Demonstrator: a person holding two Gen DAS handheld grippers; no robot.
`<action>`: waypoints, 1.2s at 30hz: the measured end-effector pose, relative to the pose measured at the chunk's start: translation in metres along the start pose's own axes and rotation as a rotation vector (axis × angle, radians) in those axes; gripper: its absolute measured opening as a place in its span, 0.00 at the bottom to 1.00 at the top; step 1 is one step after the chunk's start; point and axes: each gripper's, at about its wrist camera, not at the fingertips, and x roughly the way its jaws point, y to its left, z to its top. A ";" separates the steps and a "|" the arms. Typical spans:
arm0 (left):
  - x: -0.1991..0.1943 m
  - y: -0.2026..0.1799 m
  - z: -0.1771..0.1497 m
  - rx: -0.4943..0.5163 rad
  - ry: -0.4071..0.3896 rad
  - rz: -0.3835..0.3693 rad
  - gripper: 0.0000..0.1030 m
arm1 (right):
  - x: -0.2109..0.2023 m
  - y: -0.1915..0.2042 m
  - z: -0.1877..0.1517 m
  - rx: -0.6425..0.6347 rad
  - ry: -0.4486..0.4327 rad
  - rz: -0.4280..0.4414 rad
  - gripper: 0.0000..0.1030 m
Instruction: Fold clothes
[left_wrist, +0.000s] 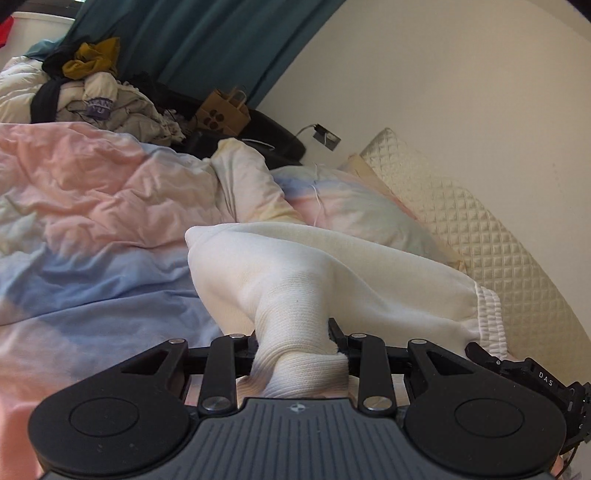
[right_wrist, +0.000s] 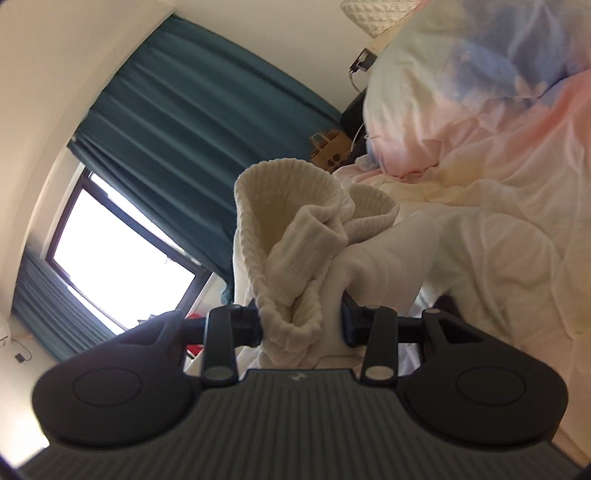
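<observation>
A cream white sweatshirt-like garment (left_wrist: 332, 266) lies over the pastel duvet (left_wrist: 92, 206) on the bed. My left gripper (left_wrist: 295, 339) is shut on its ribbed cuff, which bunches between the jaws. The elastic hem (left_wrist: 487, 314) shows at the right. In the right wrist view, my right gripper (right_wrist: 301, 325) is shut on a bunch of ribbed cream fabric (right_wrist: 295, 229), lifted off the bed, with the rest of the garment (right_wrist: 406, 251) trailing to the duvet (right_wrist: 498, 184).
A pile of unfolded clothes (left_wrist: 96, 96) lies at the far end of the bed. A brown paper bag (left_wrist: 221, 110) and black furniture stand by the teal curtain (left_wrist: 221, 44). A pillow (left_wrist: 354, 203) and quilted headboard (left_wrist: 461, 229) are at the right. A window (right_wrist: 110, 251) shows left.
</observation>
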 end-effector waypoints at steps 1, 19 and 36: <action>0.014 0.002 -0.005 0.013 0.017 -0.008 0.31 | -0.002 -0.014 0.000 0.013 -0.015 -0.013 0.41; 0.084 0.062 -0.061 0.074 0.183 -0.062 0.51 | -0.007 -0.120 -0.067 0.166 -0.067 -0.149 0.45; -0.086 0.004 -0.015 0.297 0.006 0.049 0.96 | -0.079 -0.004 -0.037 -0.051 -0.159 -0.372 0.56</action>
